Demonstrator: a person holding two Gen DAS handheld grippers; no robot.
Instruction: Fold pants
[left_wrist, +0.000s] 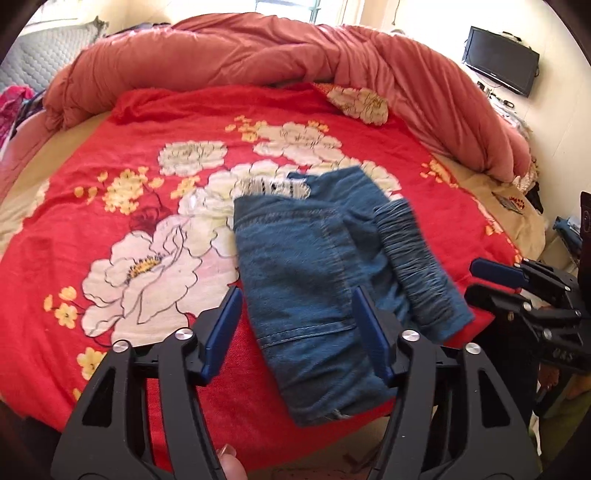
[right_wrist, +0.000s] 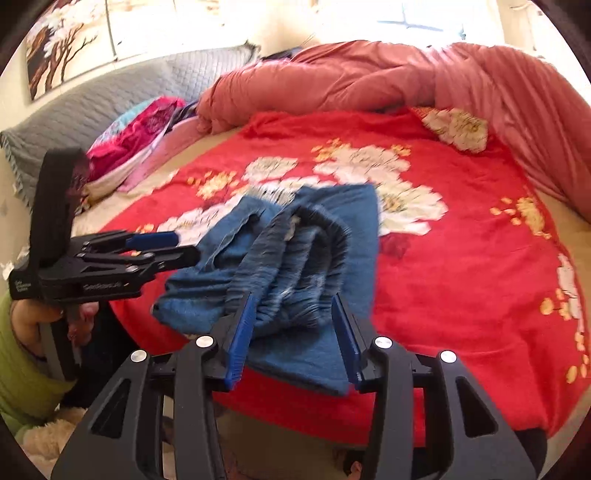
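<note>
A red blanket with white and yellow flowers (left_wrist: 177, 122) was spread over the bed, bordered by a bunched salmon-pink duvet (left_wrist: 229, 55). A black wall-mounted screen (left_wrist: 500, 61) and grey quilted headboard (right_wrist: 92, 99) were visible.

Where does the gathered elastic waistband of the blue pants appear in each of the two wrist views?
Left wrist view: the waistband lies right of centre, on the right edge of the folded pants, running diagonally.
Right wrist view: the waistband lies at centre, bunched on top of the pants, just beyond the right gripper.
Shared landmark: the red floral blanket under the pants.
</note>
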